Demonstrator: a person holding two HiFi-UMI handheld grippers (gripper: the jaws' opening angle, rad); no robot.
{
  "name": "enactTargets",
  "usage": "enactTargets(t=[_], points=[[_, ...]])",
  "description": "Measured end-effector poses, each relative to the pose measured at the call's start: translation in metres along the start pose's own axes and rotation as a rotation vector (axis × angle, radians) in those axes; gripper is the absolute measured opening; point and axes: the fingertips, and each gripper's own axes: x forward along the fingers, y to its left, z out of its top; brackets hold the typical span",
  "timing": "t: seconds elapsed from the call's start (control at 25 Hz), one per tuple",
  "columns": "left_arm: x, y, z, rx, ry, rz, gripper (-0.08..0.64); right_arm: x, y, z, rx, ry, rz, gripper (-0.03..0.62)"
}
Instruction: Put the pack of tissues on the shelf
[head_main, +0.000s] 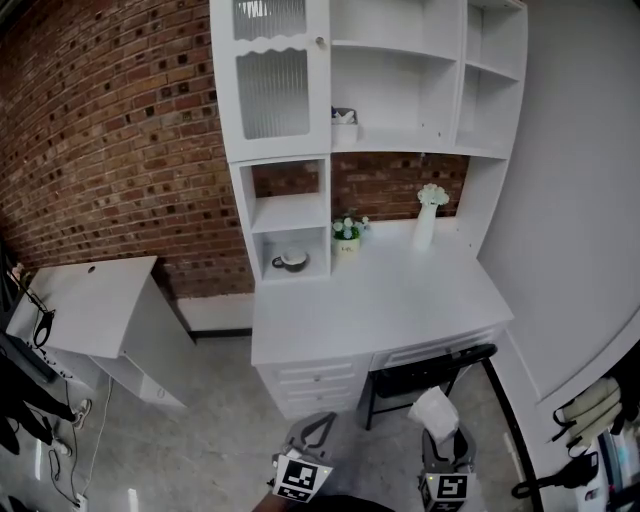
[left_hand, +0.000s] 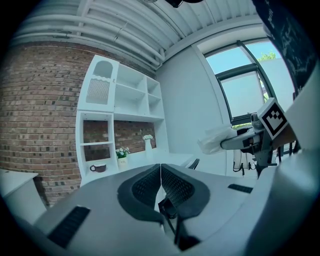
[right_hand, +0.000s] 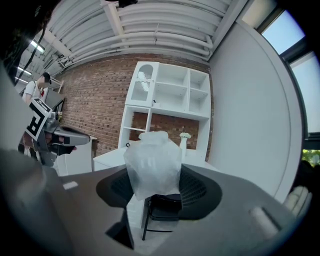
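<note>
Right gripper view, right gripper (right_hand: 154, 186) fingers (right_hand: 200, 191) clamped on pack of tissues (right_hand: 152, 160), left gripper (left_hand: 160, 172) fingers (left_hand: 176, 186) together, shelf (right_hand: 170, 97) ahead

White worktop (head_main: 400, 300) against the brick wall (head_main: 120, 150), bearing small potted flowers (head_main: 347, 238) by the shelf (head_main: 290, 212) and a tall white vase (head_main: 427, 222) further right. In the shelf's lowest open cubby, a dark cup (head_main: 291, 262); higher up, a small container (head_main: 344, 120).

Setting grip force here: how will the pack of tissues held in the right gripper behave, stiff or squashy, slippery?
The pack of tissues looks soft: its crinkled wrap bulges above the right gripper, so it probably squashes. Its smooth translucent film may slip.
</note>
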Motion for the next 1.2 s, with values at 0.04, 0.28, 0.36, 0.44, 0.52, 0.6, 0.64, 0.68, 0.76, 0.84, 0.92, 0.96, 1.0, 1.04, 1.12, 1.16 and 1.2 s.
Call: enactTargets(t=[0.04, 0.28, 0.36, 0.44, 0.52, 0.6, 0.64, 0.68, 0.76, 0.84, 0.92, 0.96, 1.0, 1.04, 1.12, 1.16, 1.2], points=[[0.001, 0.000, 0.000, -0.001, 0.001, -0.001, 0.011, 0.000, 0.000, 0.000, 0.003, -0.002, 0.001, 0.230], [0.009, 0.006, -0.003, -0.011, 0.008, -0.004, 0.011, 0.006, -0.004, 0.003, 0.009, -0.016, -0.010, 0.230], [0.013, 0.007, -0.001, -0.005, 0.008, -0.010, 0.011, 0.008, -0.007, 0.002, 0.008, -0.010, -0.014, 0.230], [0.018, 0.008, 0.001, 0.000, 0.005, -0.017, 0.011, 0.010, -0.007, 0.001, 0.014, -0.002, -0.019, 0.230], [0.023, 0.011, 0.003, 0.002, -0.001, -0.022, 0.011, 0.014, -0.010, 0.000, 0.027, -0.003, -0.030, 0.230], [0.030, 0.014, 0.004, -0.001, -0.007, -0.020, 0.011, 0.019, -0.015, 0.003, 0.058, -0.013, -0.045, 0.230], [0.034, 0.017, 0.003, -0.001, -0.008, -0.019, 0.011, 0.021, -0.018, 0.005, 0.078, -0.017, -0.050, 0.230], [0.037, 0.019, 0.003, -0.002, -0.007, -0.019, 0.011, 0.024, -0.020, 0.007, 0.092, -0.020, -0.054, 0.230], [0.043, 0.024, 0.004, -0.004, -0.011, -0.024, 0.011, 0.029, -0.025, 0.010, 0.097, -0.024, -0.071, 0.230], [0.052, 0.029, 0.006, -0.006, -0.017, -0.028, 0.011, 0.036, -0.030, 0.008, 0.092, -0.015, -0.081, 0.230], [0.061, 0.033, 0.008, -0.009, -0.020, -0.035, 0.011, 0.043, -0.034, 0.007, 0.088, -0.012, -0.085, 0.230], [0.066, 0.035, 0.010, -0.010, -0.021, -0.040, 0.011, 0.046, -0.036, 0.008, 0.086, -0.011, -0.088, 0.230], [0.072, 0.036, 0.011, -0.009, -0.023, -0.046, 0.011, 0.050, -0.037, 0.009, 0.085, -0.008, -0.092, 0.230], [0.077, 0.038, 0.013, -0.008, -0.026, -0.051, 0.011, 0.053, -0.040, 0.010, 0.087, -0.005, -0.098, 0.230], [0.090, 0.044, 0.017, -0.005, -0.031, -0.061, 0.011, 0.063, -0.045, 0.013, 0.102, -0.002, -0.112, 0.230], [0.095, 0.046, 0.019, -0.005, -0.033, -0.065, 0.011, 0.068, -0.047, 0.014, 0.110, -0.003, -0.114, 0.230], [0.101, 0.048, 0.021, -0.005, -0.035, -0.069, 0.011, 0.073, -0.049, 0.015, 0.113, -0.003, -0.115, 0.230]])
